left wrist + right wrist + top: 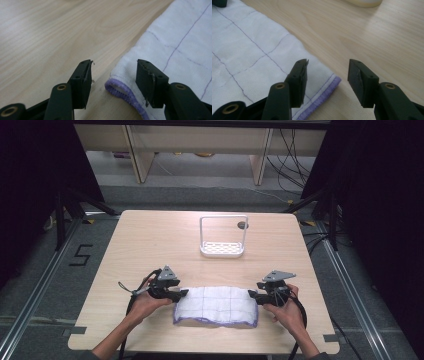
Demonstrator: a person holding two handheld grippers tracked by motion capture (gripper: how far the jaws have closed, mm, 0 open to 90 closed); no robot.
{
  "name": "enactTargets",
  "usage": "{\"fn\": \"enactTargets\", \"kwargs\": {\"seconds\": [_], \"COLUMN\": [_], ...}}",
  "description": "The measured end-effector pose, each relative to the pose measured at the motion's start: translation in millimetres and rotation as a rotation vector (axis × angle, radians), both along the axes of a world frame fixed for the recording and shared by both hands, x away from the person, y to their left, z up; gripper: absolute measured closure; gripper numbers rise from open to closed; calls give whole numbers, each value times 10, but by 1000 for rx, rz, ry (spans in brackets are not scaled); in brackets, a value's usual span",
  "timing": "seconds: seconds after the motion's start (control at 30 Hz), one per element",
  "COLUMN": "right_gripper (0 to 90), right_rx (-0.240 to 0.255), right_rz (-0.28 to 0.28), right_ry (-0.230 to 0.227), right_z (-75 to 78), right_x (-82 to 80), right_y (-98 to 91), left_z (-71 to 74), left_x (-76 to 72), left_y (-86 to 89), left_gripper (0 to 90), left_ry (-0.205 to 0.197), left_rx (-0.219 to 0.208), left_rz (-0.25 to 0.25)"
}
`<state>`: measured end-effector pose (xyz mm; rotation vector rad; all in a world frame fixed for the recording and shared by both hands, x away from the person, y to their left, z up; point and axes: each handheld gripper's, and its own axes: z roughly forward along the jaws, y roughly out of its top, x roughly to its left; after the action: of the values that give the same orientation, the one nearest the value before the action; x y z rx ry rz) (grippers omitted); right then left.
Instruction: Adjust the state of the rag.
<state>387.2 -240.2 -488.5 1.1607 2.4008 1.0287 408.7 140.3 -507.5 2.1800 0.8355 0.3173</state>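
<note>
A white cloth [216,306] with thin purple grid lines and a purple hem lies folded on the near part of the light wooden surface [150,240], between your two hands. Your left hand-held gripper [183,293] sits at the cloth's left end, jaws spread, with the folded hem corner between them and neither jaw touching it. Your right hand-held gripper [251,295] sits at the cloth's right end, jaws also spread, straddling that end's hemmed corner. Farther back, well apart from the cloth, stands a white rack [223,236] with a tall handle frame.
</note>
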Motion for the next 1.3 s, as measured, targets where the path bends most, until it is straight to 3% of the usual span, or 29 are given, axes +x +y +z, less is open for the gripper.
{"fn": "enactTargets", "kwargs": {"seconds": [0.07,0.17,0.33,0.37,0.5,0.53,0.6,0.67,0.77,0.87,1.0,1.03,1.07,1.13,1.17,1.27,1.3], "right_gripper": [509,514,523,533,581,609,658,742,816,824,828,828,828,829,829,828,828], "right_rx": [-26,-45,-78,-89,-48,-59,-26,-5,-15,-44,-53,-33,-43,-52,-47,-58,-65], "right_rz": [-1,2,10,17,28,36,38,38,65,84,90,78,91,104,117,134,165], "right_ry": [11,24,-2,19,3,22,24,56,31,21,13,18,-3,15,-12,-2,21], "right_z": [-37,-60,-153,-138,-176,-165,-182,-168,-165,-149,-105,-86,-70,-38,-25,-9,2], "right_x": [2,6,47,51,64,68,86,84,108,150,260,306,344,366,440,513,599], "right_y": [23,42,79,74,78,62,54,54,106,119,156,201,210,230,284,350,413], "left_z": [-32,-45,-54,-53,-54,-54,-54,-56,-44,-43,-30,-28,-27,-26,-17,-11,-6], "left_x": [-7,-15,-43,-38,-59,-61,-57,-59,-84,-105,-239,-326,-370,-421,-516,-610,-650], "left_y": [-13,-24,-44,-43,-53,-56,-49,-46,-56,-39,21,42,49,48,44,36,31], "left_gripper": [459,459,510,521,584,606,649,716,806,820,826,827,827,827,828,829,828], "left_ry": [-4,-8,-23,-27,-16,-16,-4,15,6,11,-3,7,-1,-1,0,6,-6], "left_rx": [29,38,54,60,47,45,38,20,37,34,51,43,50,47,46,34,38], "left_rz": [-8,-7,-25,-31,-44,-49,-56,-77,-108,-110,-128,-127,-133,-137,-144,-158,-167]}}
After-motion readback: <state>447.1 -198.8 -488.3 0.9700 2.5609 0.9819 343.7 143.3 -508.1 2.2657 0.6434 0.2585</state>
